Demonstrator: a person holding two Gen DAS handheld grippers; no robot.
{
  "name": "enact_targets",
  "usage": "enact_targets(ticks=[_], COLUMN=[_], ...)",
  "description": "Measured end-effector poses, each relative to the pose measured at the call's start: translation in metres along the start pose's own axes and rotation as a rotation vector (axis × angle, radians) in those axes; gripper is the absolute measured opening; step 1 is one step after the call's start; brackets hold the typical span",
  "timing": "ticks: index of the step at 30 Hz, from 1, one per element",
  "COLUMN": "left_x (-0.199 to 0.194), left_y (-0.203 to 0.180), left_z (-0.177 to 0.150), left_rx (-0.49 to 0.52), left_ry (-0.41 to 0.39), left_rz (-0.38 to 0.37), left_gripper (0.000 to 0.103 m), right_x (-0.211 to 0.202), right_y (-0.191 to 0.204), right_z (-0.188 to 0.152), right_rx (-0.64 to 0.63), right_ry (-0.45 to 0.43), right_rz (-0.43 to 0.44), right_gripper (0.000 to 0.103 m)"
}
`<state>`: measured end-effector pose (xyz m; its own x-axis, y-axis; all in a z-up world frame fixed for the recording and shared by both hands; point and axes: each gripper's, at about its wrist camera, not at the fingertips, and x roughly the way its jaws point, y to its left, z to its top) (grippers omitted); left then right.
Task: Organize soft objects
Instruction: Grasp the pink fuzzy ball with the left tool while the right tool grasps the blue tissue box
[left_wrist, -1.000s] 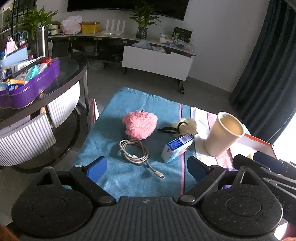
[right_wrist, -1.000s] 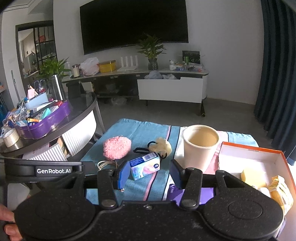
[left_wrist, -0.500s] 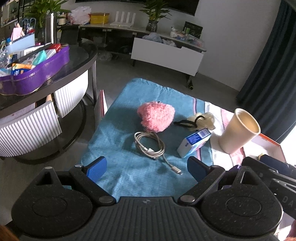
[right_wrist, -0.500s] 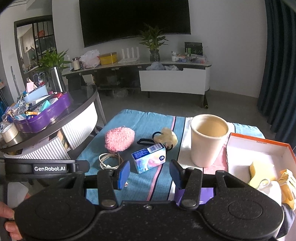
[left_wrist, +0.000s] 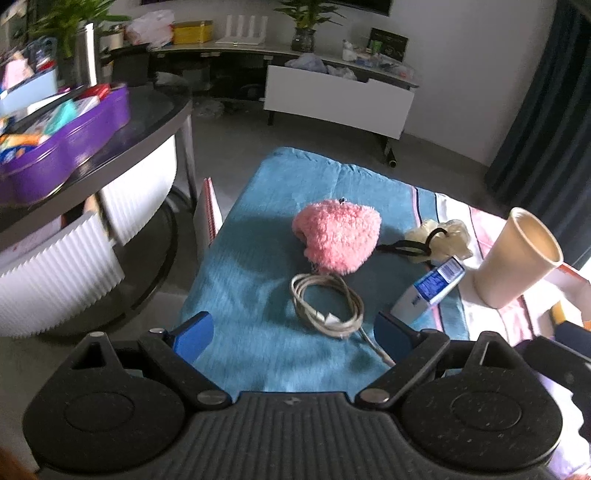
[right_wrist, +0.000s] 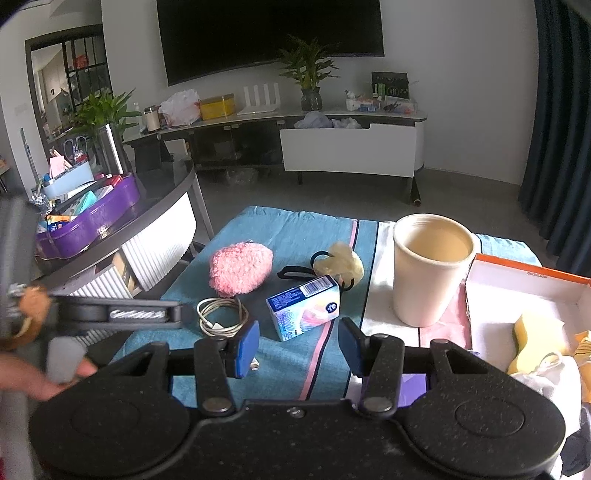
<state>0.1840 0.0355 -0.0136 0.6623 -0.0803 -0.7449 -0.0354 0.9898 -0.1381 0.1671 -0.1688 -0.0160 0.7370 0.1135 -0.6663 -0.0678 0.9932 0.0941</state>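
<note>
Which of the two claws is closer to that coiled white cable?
Left. The left claw hangs open right over the coiled cable. The right claw, also open, sits off to the cable's right, nearer the small blue box.

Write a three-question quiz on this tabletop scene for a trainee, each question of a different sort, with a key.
1. True or false: the left gripper is shut on the pink plush.
2. Multiple choice: which thing lies nearest the left gripper in the left wrist view? A. the coiled cable B. the paper cup C. the cream scrunchie
3. Fill in: the yellow sponge lies in the ______ box.

Key
1. False: both it and the right gripper stand open and hold nothing.
2. A
3. orange-rimmed
</note>
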Motion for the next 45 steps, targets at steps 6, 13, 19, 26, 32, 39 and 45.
enact_targets(ticks=[6,13,19,26,32,39,45], left_x=[0.040,0.094,0.122,0.118,0.085,0.059,0.062], left_y=[-0.007,-0.019,-0.022,-0.015,-0.001,0.006,0.009], left_z=[0.019,0.041,0.048,0.050,0.046,0.032,0.033], left_rx=[0.117,0.194,0.209,0.188,0.156,0.186,0.166], left_ry=[-0.007,0.019,0.031,0.021,0.003,-0.042,-0.044], left_rz=[-0.023,-0.044,-0.063,-0.120,-0.133,-0.121,-0.138], left_gripper=[0.101,0.097,0.056,0.034,0.033,0.034,0.034], right_x=[0.004,0.013,0.022,0.037,0.064,0.112,0.147], right_y=[-0.004,-0.013,-0.012,-0.003,0.000,0.010,0.009], right_z=[-0.001,0.002,0.004,0.012,0.024,0.036,0.033], right_rx=[0.013,0.042,0.066,0.122,0.253,0.315,0.307], right_ry=[0.009,0.024,0.038,0.067,0.108,0.176,0.234], right_rz=[-0.008,-0.025,-0.028,-0.014,-0.026,-0.140,-0.211], right_gripper=[0.059,0.059,0.059,0.065,0.068,0.072,0.063])
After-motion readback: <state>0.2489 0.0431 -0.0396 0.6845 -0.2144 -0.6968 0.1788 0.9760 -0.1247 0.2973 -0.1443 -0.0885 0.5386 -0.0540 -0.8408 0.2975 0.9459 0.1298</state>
